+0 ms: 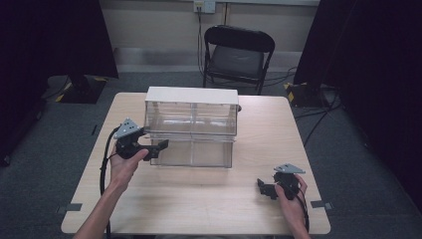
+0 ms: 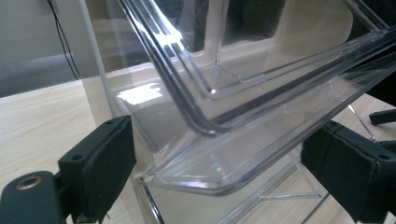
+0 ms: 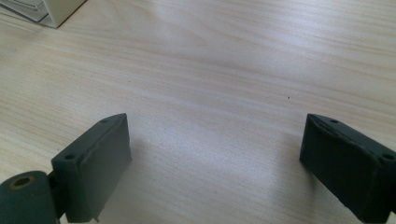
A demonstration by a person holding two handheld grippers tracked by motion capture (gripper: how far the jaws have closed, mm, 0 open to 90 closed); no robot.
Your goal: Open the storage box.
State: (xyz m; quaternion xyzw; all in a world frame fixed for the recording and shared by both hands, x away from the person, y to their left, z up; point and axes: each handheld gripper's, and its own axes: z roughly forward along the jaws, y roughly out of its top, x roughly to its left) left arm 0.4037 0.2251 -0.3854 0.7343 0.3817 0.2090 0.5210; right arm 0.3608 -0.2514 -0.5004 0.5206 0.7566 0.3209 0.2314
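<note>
High view: a clear plastic drawer cabinet with a white top point(image 1: 191, 124) stands on the far half of the light wooden table point(image 1: 209, 199), nearer the left edge than the right. Its lower clear plastic drawer point(image 1: 194, 153) sits pulled out toward the near side. The near half of the tabletop is bare wood, with wide room between the two hands and a broad margin along the right edge. The left gripper point(image 1: 161, 146) is held level at the drawer's left near corner, its tips at the plastic. The right gripper point(image 1: 262, 188) lies low near the right near corner of the table, well apart from the cabinet. A black folding chair point(image 1: 238, 55) stands beyond the far edge.

Left gripper view: the drawer's rounded corner and lip point(image 2: 205, 172) lie between the two black jaws. The jaws stand released, with a visible gap on each side between pad and plastic; they grasp nothing. Whether the plastic brushes either pad cannot be told.

Right gripper view: the jaws are spread wide over bare table point(image 3: 210, 84), with nothing between them and nothing held. A corner of the cabinet's white casing point(image 3: 56, 11) shows at the far left, well clear of the jaws.
</note>
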